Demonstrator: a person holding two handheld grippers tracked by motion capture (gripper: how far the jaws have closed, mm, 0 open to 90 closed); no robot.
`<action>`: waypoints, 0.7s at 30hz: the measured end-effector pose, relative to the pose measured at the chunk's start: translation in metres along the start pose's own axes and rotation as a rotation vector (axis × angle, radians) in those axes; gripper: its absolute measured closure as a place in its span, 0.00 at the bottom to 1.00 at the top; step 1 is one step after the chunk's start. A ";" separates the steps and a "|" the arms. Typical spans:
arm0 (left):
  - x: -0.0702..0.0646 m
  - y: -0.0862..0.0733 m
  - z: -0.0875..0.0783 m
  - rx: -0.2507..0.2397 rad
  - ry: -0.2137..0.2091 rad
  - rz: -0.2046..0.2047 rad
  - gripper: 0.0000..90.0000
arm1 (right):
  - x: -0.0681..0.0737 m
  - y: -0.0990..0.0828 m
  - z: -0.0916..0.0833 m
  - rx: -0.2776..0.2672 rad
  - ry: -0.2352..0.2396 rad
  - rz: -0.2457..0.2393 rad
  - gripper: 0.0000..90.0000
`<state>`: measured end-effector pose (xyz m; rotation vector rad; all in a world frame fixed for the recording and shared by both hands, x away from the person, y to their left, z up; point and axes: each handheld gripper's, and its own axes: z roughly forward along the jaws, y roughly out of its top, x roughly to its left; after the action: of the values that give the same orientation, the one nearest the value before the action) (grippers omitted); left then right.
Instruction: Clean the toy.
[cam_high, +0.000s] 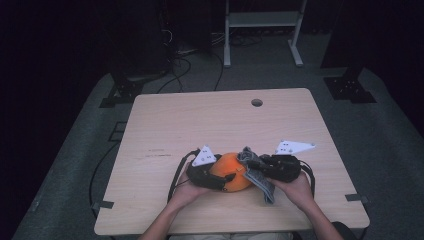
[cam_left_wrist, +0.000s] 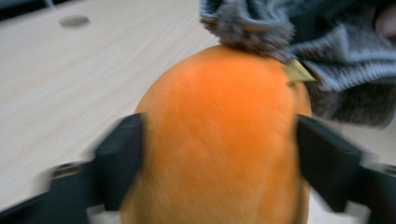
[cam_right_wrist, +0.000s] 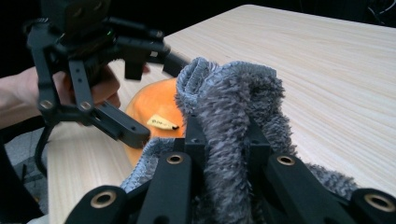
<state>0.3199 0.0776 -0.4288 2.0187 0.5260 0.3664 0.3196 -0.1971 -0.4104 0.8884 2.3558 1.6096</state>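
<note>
Step in hand, as I judge it: working the grey fuzzy knit cloth (cam_right_wrist: 233, 102) against the round, soft-looking orange object (cam_left_wrist: 219, 135), either wiping it or covering it; the frames don't settle which.

Right gripper (cam_right_wrist: 224, 135): clenched on a bunched fold of the grey cloth. In the right gripper view the pile stands up between its two black jaws, pinched tight, with the rest of the cloth hanging down around the linkage. The orange object sits just beyond and to the left of these jaws, a small yellow tag (cam_right_wrist: 162, 122) showing on its side.

Left gripper (cam_left_wrist: 219, 154): jaws straddle the orange object, one on each flank. The left gripper view is blurred, and I cannot tell whether the pads press on it or only stand beside it. The cloth lies against the object's far top edge, ahead of this gripper.

High view: both grippers meet at the near middle of the light wooden table (cam_high: 200, 120), orange object between them, cloth draped off the right gripper's side onto the table.

Next move, judged: the left gripper needs a firm, steady hold so the object doesn't roll; the right then draws the cloth across the top toward the left gripper, keeping its pinch.
</note>
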 end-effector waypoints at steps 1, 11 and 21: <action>-0.003 0.002 -0.001 -0.016 0.030 0.047 0.38 | -0.001 0.001 -0.001 -0.004 -0.002 0.009 0.85; -0.003 -0.002 -0.004 -0.029 0.005 0.063 0.33 | 0.000 -0.005 0.004 0.008 -0.004 0.004 0.85; 0.004 0.000 -0.012 -0.038 -0.051 -0.011 0.19 | 0.004 -0.002 0.005 0.006 -0.017 -0.010 0.85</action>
<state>0.3179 0.0882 -0.4230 1.9824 0.4946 0.3159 0.3183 -0.1910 -0.4132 0.8870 2.3506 1.5860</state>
